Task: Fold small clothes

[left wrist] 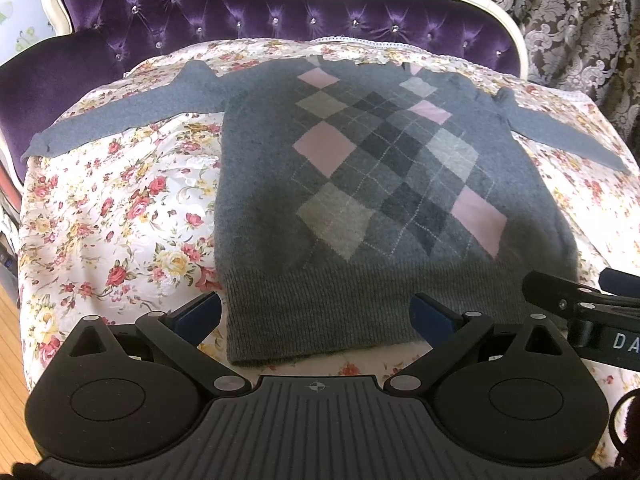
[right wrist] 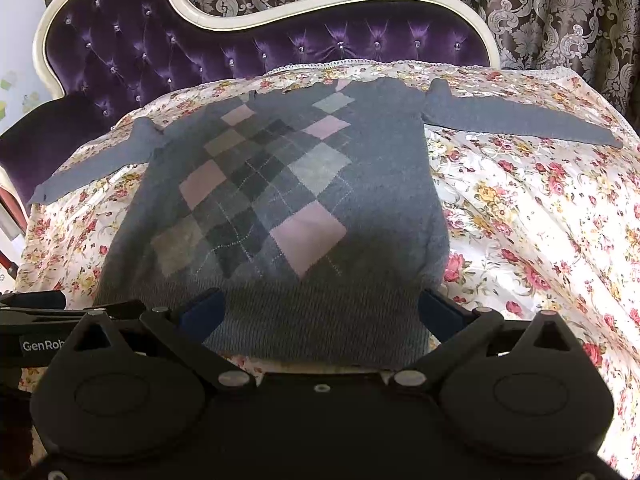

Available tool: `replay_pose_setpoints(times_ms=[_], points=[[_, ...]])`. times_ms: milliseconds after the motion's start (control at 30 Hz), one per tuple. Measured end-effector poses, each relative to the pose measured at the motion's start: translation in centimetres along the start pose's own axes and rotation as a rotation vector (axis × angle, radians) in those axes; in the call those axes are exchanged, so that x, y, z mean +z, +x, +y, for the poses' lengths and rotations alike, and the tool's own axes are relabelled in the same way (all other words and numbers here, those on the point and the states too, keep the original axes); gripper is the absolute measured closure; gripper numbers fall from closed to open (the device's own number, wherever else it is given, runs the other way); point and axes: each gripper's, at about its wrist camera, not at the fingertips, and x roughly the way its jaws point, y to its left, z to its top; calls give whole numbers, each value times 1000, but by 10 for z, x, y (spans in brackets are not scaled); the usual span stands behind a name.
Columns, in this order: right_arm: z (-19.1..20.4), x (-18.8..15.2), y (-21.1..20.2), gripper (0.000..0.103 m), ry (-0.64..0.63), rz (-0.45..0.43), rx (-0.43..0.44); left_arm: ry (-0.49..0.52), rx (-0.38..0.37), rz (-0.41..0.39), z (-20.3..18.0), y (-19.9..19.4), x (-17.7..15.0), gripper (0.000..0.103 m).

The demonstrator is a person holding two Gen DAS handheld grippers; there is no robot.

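Grey sweater with pink-and-grey argyle diamonds; floral cover; purple tufted headboard.

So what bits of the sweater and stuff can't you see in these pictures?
- Sweater back and underside: both views, it lies flat on the floral cloth.
- Near hem edge: right wrist view, partly covered by the right gripper body.
- Collar: both views, far off, fisheye-squashed, too small to read.
- Right gripper in left wrist view: cut off by the right edge.
- Sofa seat: covered by the cloth.
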Motion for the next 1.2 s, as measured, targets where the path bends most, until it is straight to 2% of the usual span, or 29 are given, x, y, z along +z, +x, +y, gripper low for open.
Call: replay_pose_setpoints(times_ms=[1200], points=[[3, 1, 8, 1, -7, 32, -23, -4, -2, 11, 4, 5, 0, 1]])
